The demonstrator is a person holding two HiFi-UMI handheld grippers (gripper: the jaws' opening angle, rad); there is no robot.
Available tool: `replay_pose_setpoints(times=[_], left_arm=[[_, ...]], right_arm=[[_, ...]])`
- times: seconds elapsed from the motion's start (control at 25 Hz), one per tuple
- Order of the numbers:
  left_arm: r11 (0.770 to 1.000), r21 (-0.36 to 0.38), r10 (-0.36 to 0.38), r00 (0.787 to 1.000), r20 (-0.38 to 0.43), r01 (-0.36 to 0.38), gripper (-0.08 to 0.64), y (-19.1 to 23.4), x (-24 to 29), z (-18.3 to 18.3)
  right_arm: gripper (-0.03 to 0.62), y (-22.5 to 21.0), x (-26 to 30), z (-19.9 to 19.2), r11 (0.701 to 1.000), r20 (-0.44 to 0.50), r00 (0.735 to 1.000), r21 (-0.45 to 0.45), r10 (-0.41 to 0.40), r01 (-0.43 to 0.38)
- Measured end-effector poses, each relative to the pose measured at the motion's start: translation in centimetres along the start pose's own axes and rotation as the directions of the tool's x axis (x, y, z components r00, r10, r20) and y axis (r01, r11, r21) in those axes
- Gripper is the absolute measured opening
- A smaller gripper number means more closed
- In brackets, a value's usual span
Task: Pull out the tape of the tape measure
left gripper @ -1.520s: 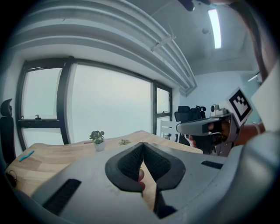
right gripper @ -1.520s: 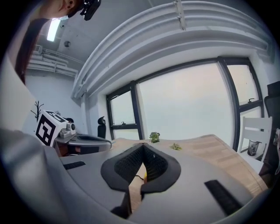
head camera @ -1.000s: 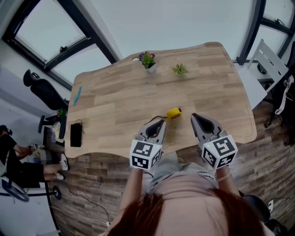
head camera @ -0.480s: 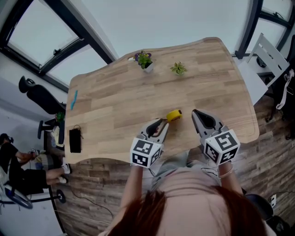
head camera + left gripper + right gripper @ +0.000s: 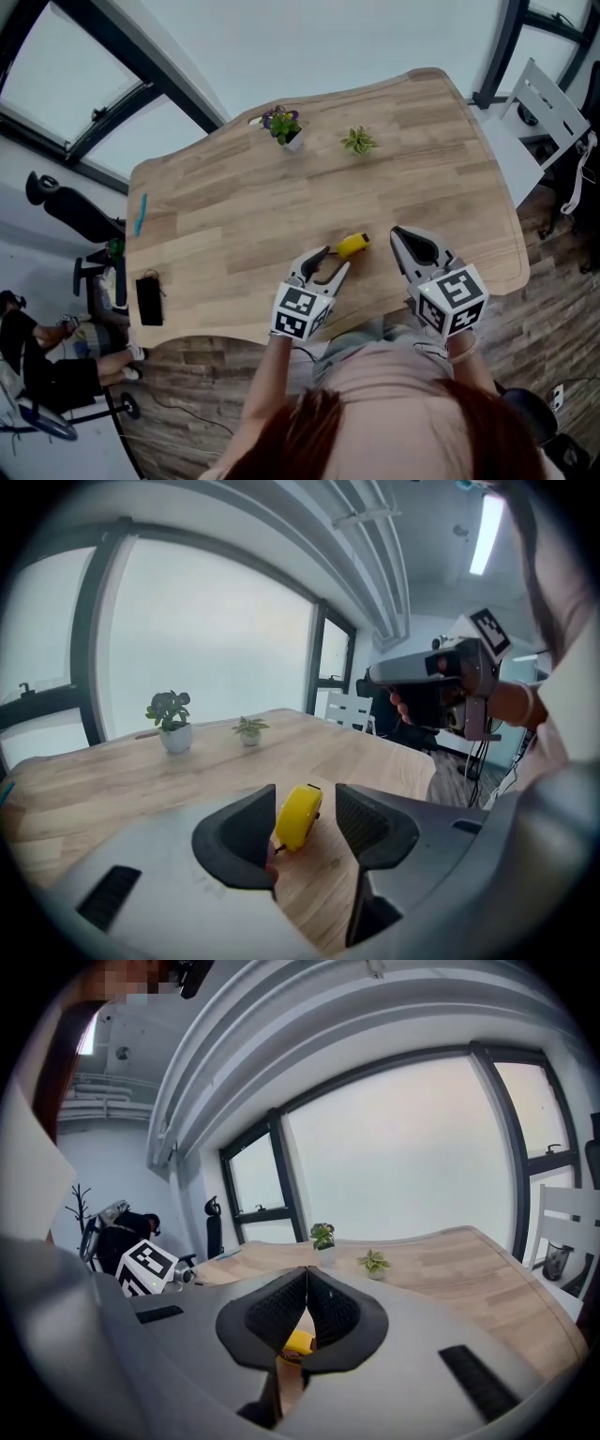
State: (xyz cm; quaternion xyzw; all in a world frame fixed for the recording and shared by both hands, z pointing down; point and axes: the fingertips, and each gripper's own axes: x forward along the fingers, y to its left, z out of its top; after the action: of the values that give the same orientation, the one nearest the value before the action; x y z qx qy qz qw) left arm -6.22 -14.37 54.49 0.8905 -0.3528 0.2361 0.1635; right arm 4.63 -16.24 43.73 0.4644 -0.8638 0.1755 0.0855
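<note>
Head view looks steeply down on a wooden table (image 5: 234, 206), where the yellow tape measure (image 5: 352, 246) stands on its edge toward the 6 o'clock side, close to the person. The left gripper (image 5: 330, 263) sits just at the case's 7 o'clock. Its jaws have just been opening and now stand well apart, with the case just ahead of the tips and neither pad touching it. The left gripper view shows the case (image 5: 298, 816) framed in the gap. The spread probably suits the width of the case, so this gripper can close on the body and anchor it. The right gripper (image 5: 401, 236) waits at the case's 3 o'clock, near but apart, with its jaws pressed together on nothing. In the right gripper view only a sliver of yellow (image 5: 298, 1342) shows below the closed pads. From that side it is likely meant to catch the tape's end hook once the case is steadied, though the hook itself is too small to make out. The case appears to have its tape fully wound inside, so the pull is not yet begun. At the table's 12 o'clock side a white pot (image 5: 281, 124) holds a leafy plant, and just at its 3 o'clock a smaller pot (image 5: 357, 142) holds a spiky green one. Both are well clear of the work.
</note>
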Motion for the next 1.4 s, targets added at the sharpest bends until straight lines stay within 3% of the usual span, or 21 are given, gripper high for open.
replay_pose_setpoints(times=[0.24,0.6,1.4], left_arm=[[0.996,0.081,-0.021,1.000,-0.023,0.023,0.238,0.3,2.1,-1.1],[0.987,0.137,-0.072,0.994,-0.085,0.083,0.250,0.3,5.4,-2.8],[0.962,0.213,-0.133,0.972,-0.191,0.173,0.247,-0.3,10.4,-6.0]], right_arm=[[-0.002,-1.0,1.3,-0.7,1.000,-0.040,0.999,0.010,-0.008,0.008],[-0.002,-2.8,2.4,-2.0,0.999,-0.093,0.995,0.030,-0.028,0.030],[-0.002,-5.1,3.9,-4.7,0.998,-0.190,0.982,0.057,-0.018,0.029]])
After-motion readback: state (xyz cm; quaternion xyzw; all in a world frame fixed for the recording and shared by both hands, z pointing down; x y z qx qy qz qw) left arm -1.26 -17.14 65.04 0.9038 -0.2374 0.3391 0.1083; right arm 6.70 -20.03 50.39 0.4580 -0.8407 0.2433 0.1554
